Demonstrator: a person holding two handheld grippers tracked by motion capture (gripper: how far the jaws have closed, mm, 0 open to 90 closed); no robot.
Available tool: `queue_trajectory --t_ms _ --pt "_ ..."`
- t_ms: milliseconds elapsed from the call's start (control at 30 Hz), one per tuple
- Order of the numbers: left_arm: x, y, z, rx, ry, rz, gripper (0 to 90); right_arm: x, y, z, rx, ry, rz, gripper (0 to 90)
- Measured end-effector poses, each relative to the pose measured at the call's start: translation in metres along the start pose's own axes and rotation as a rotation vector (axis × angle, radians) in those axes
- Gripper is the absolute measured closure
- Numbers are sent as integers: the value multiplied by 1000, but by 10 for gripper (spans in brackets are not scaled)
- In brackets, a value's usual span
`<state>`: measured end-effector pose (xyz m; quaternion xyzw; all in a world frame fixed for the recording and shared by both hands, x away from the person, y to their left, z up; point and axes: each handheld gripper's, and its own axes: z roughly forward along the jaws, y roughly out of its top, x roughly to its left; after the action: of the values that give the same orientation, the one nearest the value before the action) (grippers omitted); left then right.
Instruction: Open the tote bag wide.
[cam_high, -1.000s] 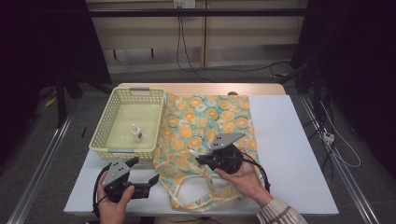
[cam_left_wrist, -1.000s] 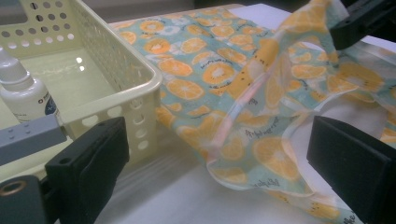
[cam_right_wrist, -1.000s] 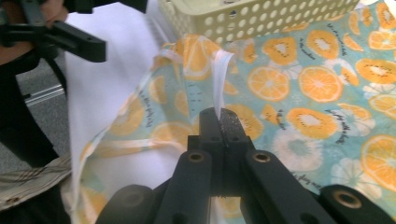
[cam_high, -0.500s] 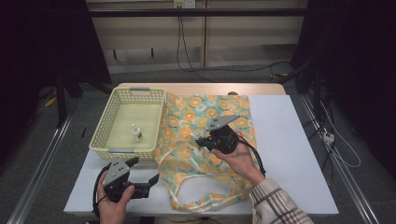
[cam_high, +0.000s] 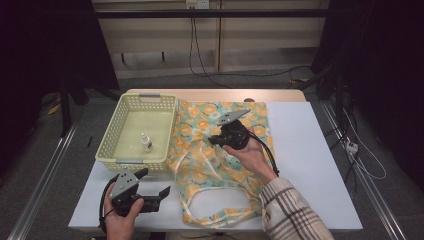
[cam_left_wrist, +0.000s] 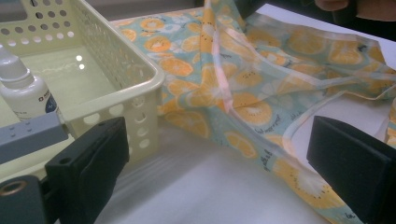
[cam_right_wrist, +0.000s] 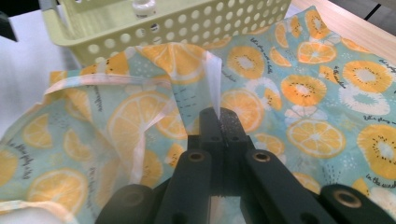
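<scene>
A teal apron (cam_high: 220, 150) printed with orange slices lies on the white table, its pale straps looping toward the front edge. My right gripper (cam_high: 214, 139) is shut on a fold of the apron (cam_right_wrist: 196, 98) and holds that pinched cloth raised above the rest, close to the basket's side. At the table's front left my left gripper (cam_high: 162, 196) rests in a hand, jaws wide open with nothing between them, pointing at the apron's near edge (cam_left_wrist: 261, 140). A yellow perforated basket (cam_high: 115, 150) holds a small white bottle (cam_high: 145, 143).
The basket (cam_left_wrist: 140, 88) stands just left of the apron, its wall touching the cloth. Bare white tabletop (cam_high: 310, 150) stretches right of the apron. A wooden strip (cam_high: 215, 94) runs along the table's far edge, with cables on the floor beyond.
My right gripper has carried the pinched apron fold away from the front edge toward the table's far side, dragging cloth and straps with it. The left gripper has stayed put.
</scene>
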<state>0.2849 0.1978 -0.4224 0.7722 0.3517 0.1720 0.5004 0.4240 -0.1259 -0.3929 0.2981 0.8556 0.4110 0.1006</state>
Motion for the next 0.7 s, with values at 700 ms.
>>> queue_trajectory --t_ms 700 --pt "0 0 0 3 -4 -1 53 -9 -26 11 49 -8 49 642"
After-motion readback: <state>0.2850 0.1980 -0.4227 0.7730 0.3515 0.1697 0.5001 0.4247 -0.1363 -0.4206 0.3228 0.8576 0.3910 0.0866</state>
